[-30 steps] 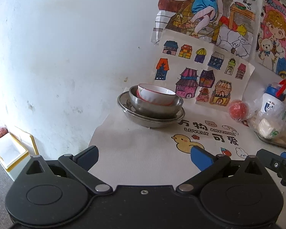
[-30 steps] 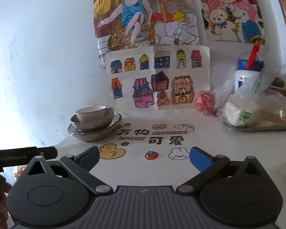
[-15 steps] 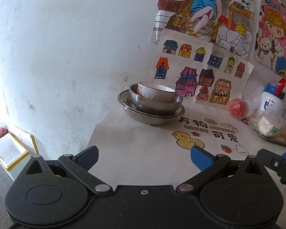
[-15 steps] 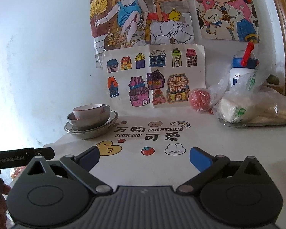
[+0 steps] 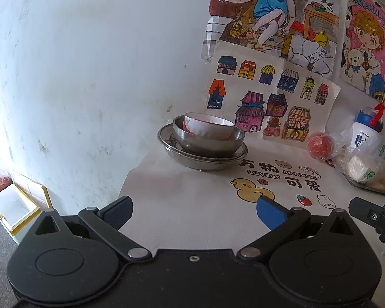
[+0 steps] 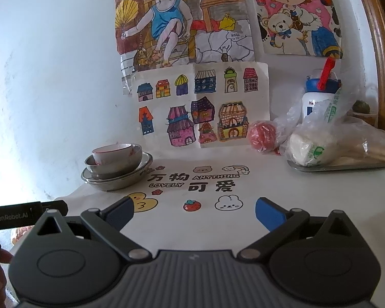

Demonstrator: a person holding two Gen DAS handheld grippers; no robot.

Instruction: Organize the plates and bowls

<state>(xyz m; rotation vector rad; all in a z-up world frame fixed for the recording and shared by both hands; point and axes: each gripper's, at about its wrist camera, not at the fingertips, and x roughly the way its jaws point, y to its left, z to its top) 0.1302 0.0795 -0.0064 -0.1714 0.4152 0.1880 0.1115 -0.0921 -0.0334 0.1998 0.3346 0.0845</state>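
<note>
Steel plate [image 5: 202, 157] is seated at the table's far left corner near the wall, with a steel bowl [image 5: 208, 141] nested in it and a red-rimmed white bowl [image 5: 205, 127] tilted inside that. Left gripper [image 5: 193, 211] and right gripper [image 6: 193, 211] are held wide apart, nothing gripped, well short of the stack. Printed tablecloth [image 6: 269, 192] is noted beneath.

The metal bowl [image 5: 208, 138] hides the lower half of the white bowl [image 5: 206, 125] tilted inside it, and covers the middle of the steel plate [image 5: 205, 157] beneath. Right of the plate, clear bags [image 6: 328, 138] blur their contents. The water bottle's [image 6: 318, 95] label is partly covered. The tray [image 6: 346, 165] runs off the frame's edge.
</note>
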